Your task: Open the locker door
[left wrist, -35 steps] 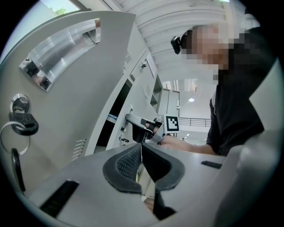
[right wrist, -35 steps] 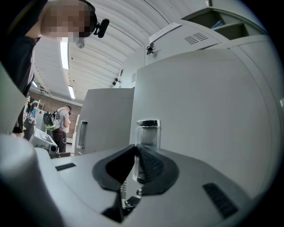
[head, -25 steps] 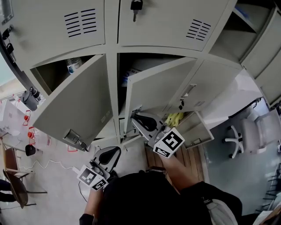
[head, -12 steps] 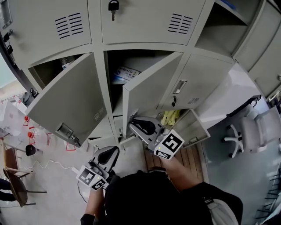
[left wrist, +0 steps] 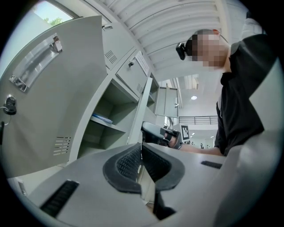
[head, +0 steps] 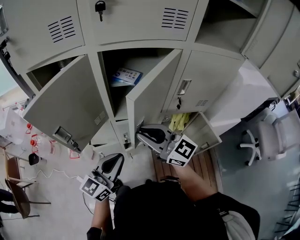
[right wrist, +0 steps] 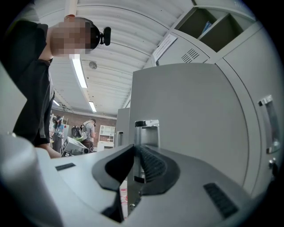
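Note:
The middle locker door (head: 152,89) stands partly open, hinged on its right, with a blue-and-white box (head: 125,76) on the shelf behind it. My right gripper (head: 139,134) is at the door's lower free edge. In the right gripper view the door's edge (right wrist: 195,115) and its metal latch plate (right wrist: 146,128) sit between the narrow jaws of the right gripper (right wrist: 136,164), whose pads close on them. My left gripper (head: 114,159) hangs lower left, away from the lockers. In its own view the left gripper (left wrist: 141,155) is shut with nothing in it.
The locker door (head: 65,108) to the left hangs wide open. A lower right door (head: 206,133) is open too, with something yellow (head: 180,122) behind it. A key (head: 100,8) hangs in an upper door. An office chair (head: 267,138) stands at the right, wooden slats (head: 201,164) underfoot.
The middle door has swung further open, with my right gripper still at its lower edge. The head view has shifted so the lockers sit more to the left. The left gripper has barely moved.

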{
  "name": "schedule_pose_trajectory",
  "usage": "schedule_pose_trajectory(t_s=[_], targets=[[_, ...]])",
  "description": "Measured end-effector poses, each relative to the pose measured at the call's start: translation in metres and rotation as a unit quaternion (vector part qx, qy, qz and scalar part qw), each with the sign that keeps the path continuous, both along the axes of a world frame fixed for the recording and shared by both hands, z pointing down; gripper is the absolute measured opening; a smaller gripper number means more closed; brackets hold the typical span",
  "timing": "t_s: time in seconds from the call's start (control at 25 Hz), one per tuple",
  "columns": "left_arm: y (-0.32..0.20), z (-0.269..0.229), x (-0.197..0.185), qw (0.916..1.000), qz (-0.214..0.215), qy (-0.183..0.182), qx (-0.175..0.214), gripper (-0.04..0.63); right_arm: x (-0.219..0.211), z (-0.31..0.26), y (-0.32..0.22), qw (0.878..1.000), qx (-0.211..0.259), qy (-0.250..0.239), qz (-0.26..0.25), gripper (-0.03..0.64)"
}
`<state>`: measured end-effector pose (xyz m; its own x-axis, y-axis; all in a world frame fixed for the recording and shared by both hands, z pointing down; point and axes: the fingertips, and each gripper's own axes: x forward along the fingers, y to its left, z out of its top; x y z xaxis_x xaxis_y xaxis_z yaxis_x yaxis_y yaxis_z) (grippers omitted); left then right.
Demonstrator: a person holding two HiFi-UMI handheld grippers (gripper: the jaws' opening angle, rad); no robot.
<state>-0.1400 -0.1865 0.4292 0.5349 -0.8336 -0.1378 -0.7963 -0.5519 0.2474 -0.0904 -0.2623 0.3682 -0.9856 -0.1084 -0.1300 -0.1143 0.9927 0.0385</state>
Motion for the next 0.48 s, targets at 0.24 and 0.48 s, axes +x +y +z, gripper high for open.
schedule_pose_trajectory(t_s=[0.24,0.48], targets=[[0.011,-0.001,0.021,1.0000,-0.006,0.001,-0.006,0.018,0.020,0.002,0.008,0.999,-0.004,-0.007,-0.033,0.055],[0.016,0.002,0.035,0.9998,-0.017,0.004,-0.012,0.018,0.036,0.001,0.011,0.998,-0.004,-0.010,-0.055,0.055]])
